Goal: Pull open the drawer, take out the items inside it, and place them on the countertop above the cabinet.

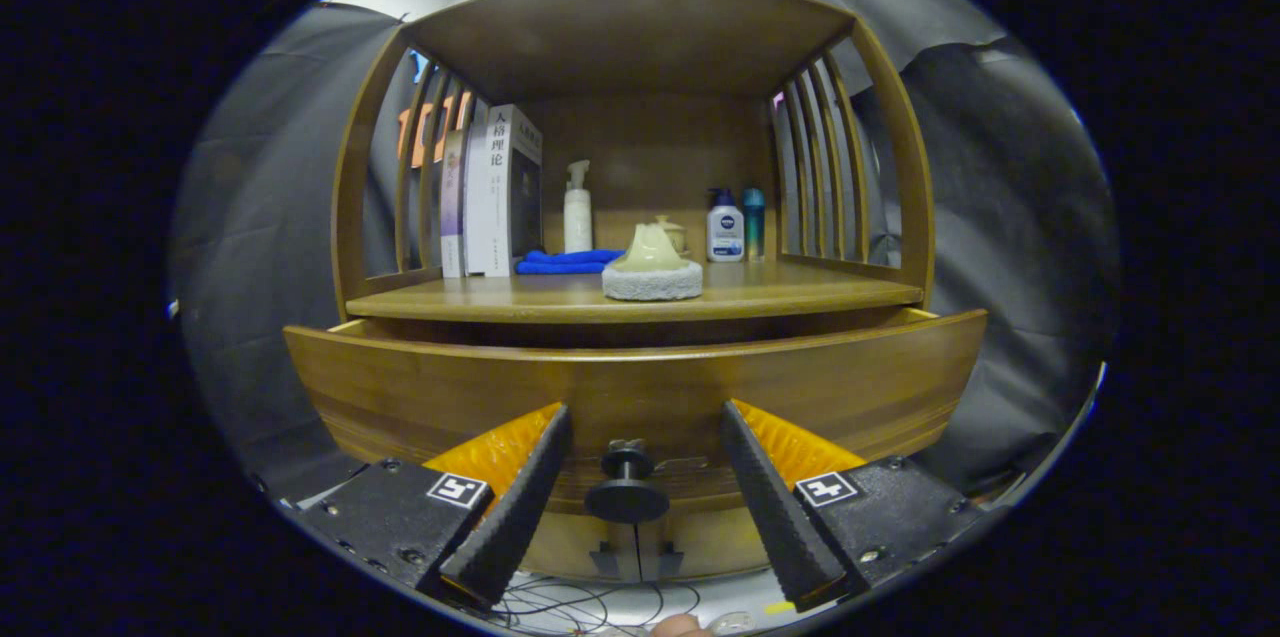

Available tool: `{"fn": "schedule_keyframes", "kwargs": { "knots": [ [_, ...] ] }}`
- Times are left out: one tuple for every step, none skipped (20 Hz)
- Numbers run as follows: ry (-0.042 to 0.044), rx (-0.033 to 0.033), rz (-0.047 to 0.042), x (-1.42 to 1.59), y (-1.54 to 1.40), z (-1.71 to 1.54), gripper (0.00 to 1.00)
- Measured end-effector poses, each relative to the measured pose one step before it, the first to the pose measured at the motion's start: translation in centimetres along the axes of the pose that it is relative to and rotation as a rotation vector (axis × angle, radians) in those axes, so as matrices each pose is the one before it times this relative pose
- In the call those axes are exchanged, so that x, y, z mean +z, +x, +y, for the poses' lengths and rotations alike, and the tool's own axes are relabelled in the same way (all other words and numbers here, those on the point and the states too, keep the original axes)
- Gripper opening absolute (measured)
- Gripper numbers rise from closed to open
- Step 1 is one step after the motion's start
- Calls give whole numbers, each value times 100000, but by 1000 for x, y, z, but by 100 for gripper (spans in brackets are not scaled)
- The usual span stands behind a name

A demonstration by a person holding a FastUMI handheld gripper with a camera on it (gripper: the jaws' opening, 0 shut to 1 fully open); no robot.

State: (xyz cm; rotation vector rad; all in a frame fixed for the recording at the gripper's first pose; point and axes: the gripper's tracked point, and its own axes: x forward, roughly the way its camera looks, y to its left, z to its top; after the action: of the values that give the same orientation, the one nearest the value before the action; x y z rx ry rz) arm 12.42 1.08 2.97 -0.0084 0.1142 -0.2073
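A wooden cabinet stands in front of me with its drawer (640, 387) pulled partly out below the countertop (560, 299). The drawer's dark round knob (627, 490) sits between my fingers, close to the front panel. My gripper (642, 417) is open, with one finger on each side of the knob and neither touching it. The drawer's inside is hidden behind its front panel.
On the countertop stand several books (490, 192), a white pump bottle (577, 212), a folded blue cloth (565, 262), a beige ornament on a grey base (652, 267), and two bottles (735, 225) at the back right. Slatted wooden sides and a top board enclose the shelf. Cables (590, 607) lie below.
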Motion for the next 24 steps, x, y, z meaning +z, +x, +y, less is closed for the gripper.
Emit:
{"fn": "schedule_keyframes", "kwargs": {
  "knots": [
    [58, 4, -99, 16, 70, 52, 97],
    [57, 24, 193, 29, 106, 21, 97],
    [149, -38, 250, 60, 18, 38, 97],
    [85, -134, 376, -36, -100, 17, 97],
    [-58, -210, 389, 4, 28, 3, 97],
    [-132, -237, 302, 9, 60, -76, 97],
    [-47, -226, 256, -54, -47, -29, 97],
    [203, -227, 117, -25, 26, 15, 97],
    [64, -161, 7, -57, -20, -35, 97],
    [104, -112, -446, -26, 42, -11, 97],
    [-315, -129, -838, 51, -10, -27, 97],
    [-778, -205, -659, 97, -20, -45, 97],
    [86, -65, -197, -20, -19, 64, 97],
    [453, -33, -91, 41, -56, 45, 97],
    [360, 50, 238, -65, -4, -37, 97],
    [170, 21, 215, 44, -45, -12, 97],
    [52, 34, 429, -82, -18, 12, 97],
    [-139, -28, 621, -52, -33, -6, 97],
    [147, 253, -172, 62, -35, 50, 97],
    [122, 92, 75, -23, -58, -40, 97],
    [-34, 233, -143, 72, 100, 57, 97],
    [-159, 132, -357, 50, 25, 20, 97],
    [-156, 155, -96, -22, -15, 12, 97],
    [16, 190, 46, 62, 16, -19, 97]
  ]
}}
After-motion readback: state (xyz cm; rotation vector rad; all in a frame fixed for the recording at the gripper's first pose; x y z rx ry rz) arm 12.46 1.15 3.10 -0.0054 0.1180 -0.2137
